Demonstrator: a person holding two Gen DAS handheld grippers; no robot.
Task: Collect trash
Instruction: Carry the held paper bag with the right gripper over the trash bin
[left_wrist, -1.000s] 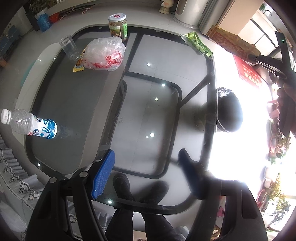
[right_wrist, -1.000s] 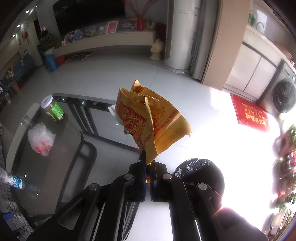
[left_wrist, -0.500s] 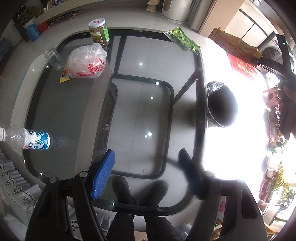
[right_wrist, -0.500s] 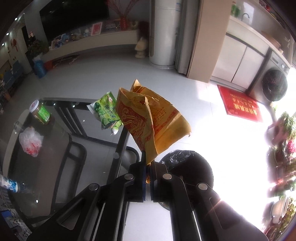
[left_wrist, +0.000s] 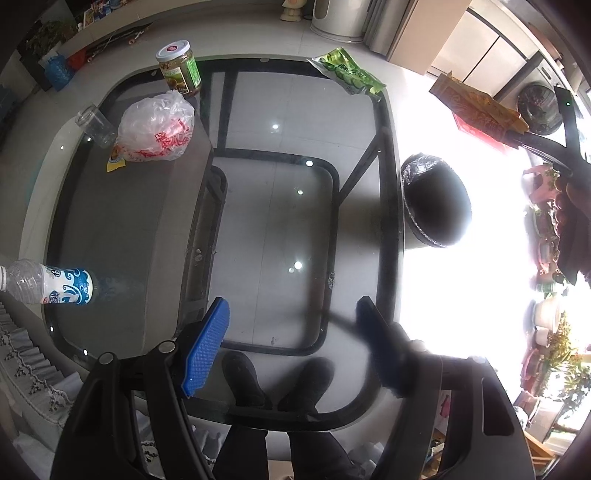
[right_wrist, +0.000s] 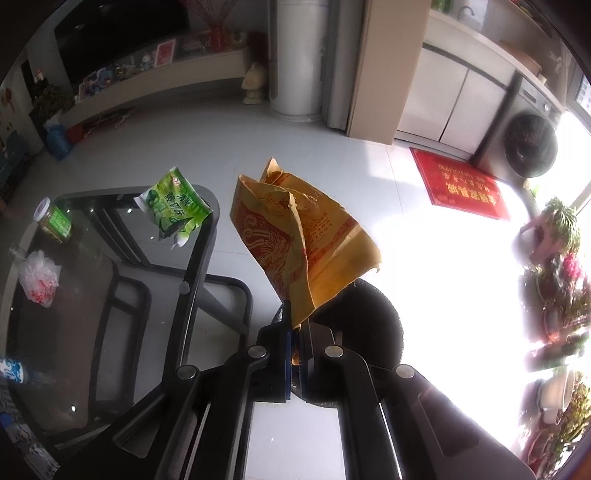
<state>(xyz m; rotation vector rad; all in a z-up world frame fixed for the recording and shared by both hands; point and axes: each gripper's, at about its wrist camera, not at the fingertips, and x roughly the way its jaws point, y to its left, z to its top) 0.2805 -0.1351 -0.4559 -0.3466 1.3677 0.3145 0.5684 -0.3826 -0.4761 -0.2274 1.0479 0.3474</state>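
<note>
The right gripper (right_wrist: 294, 341) pinched the yellow paper bag (right_wrist: 303, 243) above the black-lined trash bin (right_wrist: 365, 325), while the left gripper (left_wrist: 291, 332) hung wide open, empty, bin (left_wrist: 436, 206) at 2 o'clock.

Count on surface (left_wrist: 140, 229): 1 jar (left_wrist: 180, 69), 1 cup (left_wrist: 94, 125), 1 white bag (left_wrist: 157, 127), 1 bottle (left_wrist: 46, 286), 1 green packet (left_wrist: 347, 72) at 12 o'clock edge. Off surface: 1 yellow wrapper (right_wrist: 299, 236), 1 bin (left_wrist: 436, 203), 1 red mat (right_wrist: 465, 190).
</note>
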